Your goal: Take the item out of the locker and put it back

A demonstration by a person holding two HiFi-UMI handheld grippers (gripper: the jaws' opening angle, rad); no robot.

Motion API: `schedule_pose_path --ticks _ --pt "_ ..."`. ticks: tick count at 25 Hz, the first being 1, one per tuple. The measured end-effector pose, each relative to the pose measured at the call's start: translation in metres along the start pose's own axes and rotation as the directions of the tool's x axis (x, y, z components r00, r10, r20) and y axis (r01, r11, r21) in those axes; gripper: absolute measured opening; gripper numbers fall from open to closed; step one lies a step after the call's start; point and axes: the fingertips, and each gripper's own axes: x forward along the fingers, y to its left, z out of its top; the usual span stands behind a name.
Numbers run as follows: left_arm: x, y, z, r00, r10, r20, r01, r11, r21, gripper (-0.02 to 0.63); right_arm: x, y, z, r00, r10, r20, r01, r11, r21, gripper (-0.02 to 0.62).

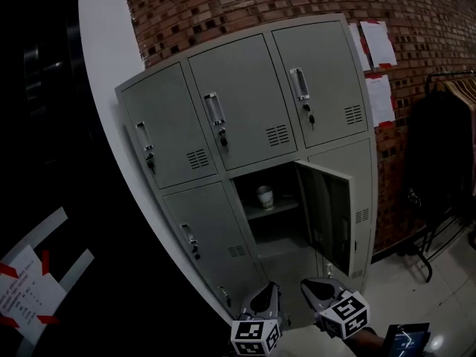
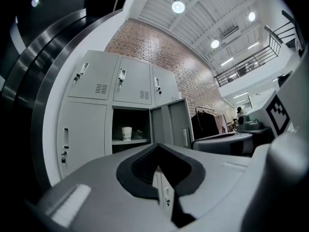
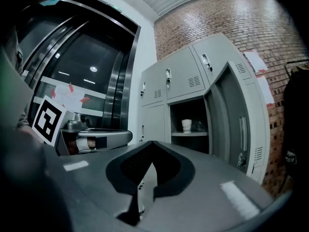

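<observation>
A white paper cup stands on the shelf inside the one open compartment of the grey locker bank. Its door is swung out to the right. Both gripper views show the cup well ahead, untouched. My left gripper and right gripper hang low in front of the lockers, side by side and short of the opening. The left gripper has its jaws together with nothing between them. The right gripper is likewise shut and empty.
The other locker doors are closed, with keys in their locks. A clothes rack with dark garments stands at the right against the brick wall. Papers hang on that wall. A dark curved glass wall rises at the left.
</observation>
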Motion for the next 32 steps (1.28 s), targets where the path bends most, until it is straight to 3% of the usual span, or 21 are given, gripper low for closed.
schedule_pose_path --ticks 14,32 --pt "0.093 0.052 -0.022 0.997 0.075 -0.029 -0.075 0.997 -0.002 0.002 0.083 -0.071 -0.014 0.998 0.061 -0.03 -0.061 0.998 0.021 0.002" --pt "0.244 0.18 -0.046 1.0 -0.024 -0.004 0.024 0.999 -0.033 0.001 0.26 -0.168 -0.015 0.996 -0.075 -0.052 0.071 0.995 -0.067 0.002"
